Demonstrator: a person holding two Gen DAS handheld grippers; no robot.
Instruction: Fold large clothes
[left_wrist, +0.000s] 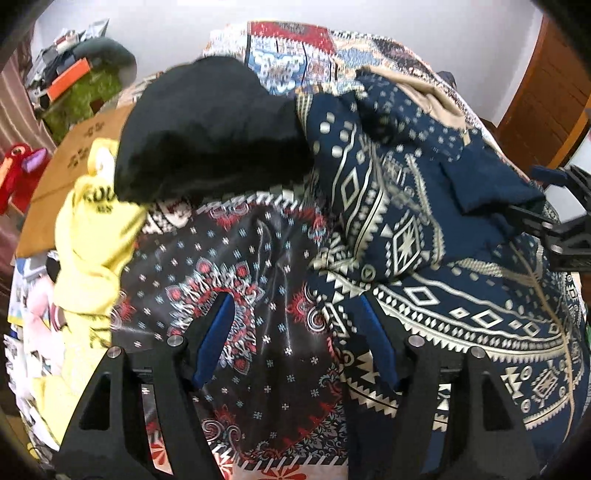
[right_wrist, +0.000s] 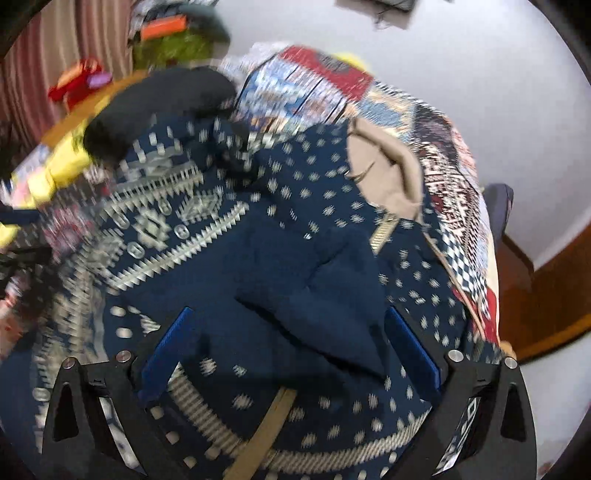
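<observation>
The navy cotton garment with cream geometric print (right_wrist: 295, 295) lies crumpled on the patchwork bedspread (left_wrist: 295, 40), directly under the right gripper (right_wrist: 291, 347), whose jaws stand wide with a plain navy fold between them, not pinched. The left gripper (left_wrist: 295, 339) hangs at the garment's 9 o'clock edge, half over a black floral cloth (left_wrist: 229, 258), jaws moderately wide, holding nothing. The right is nearer. Blur and bunching hide the garment's long axis, hem and sleeves
</observation>
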